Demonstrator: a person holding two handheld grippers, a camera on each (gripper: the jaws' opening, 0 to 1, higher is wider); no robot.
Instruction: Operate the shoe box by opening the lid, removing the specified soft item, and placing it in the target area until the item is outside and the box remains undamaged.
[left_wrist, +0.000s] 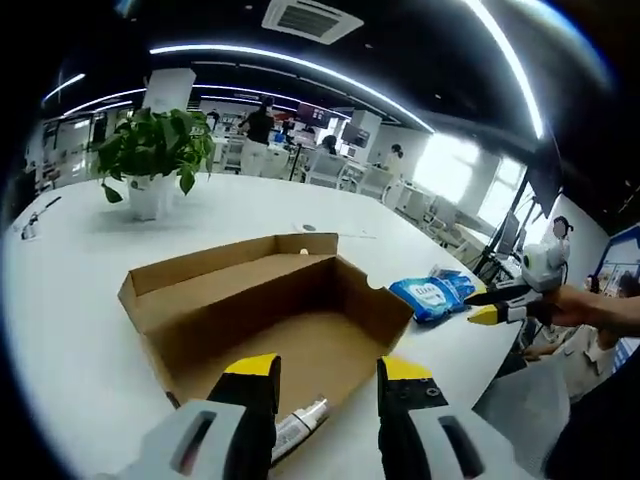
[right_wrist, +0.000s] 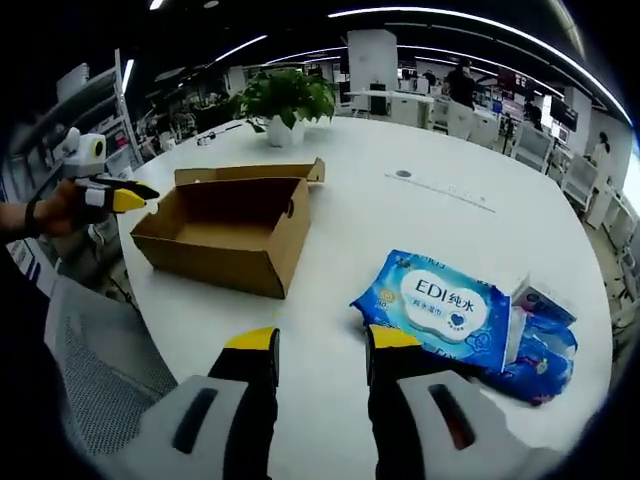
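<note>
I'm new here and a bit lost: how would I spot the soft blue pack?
Start at the big white table and find the open cardboard box. The blue wipes pack lies flat on the tabletop beside it, outside the box, the only bright blue, glossy thing there.

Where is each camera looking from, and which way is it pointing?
Left gripper view: rides the left claw, looking into the open shoe box; the right claw enters from the right.
Right gripper view: rides the right claw, facing the blue wipes pack.
Shared: box, wipes, potted plant, white table.
</note>
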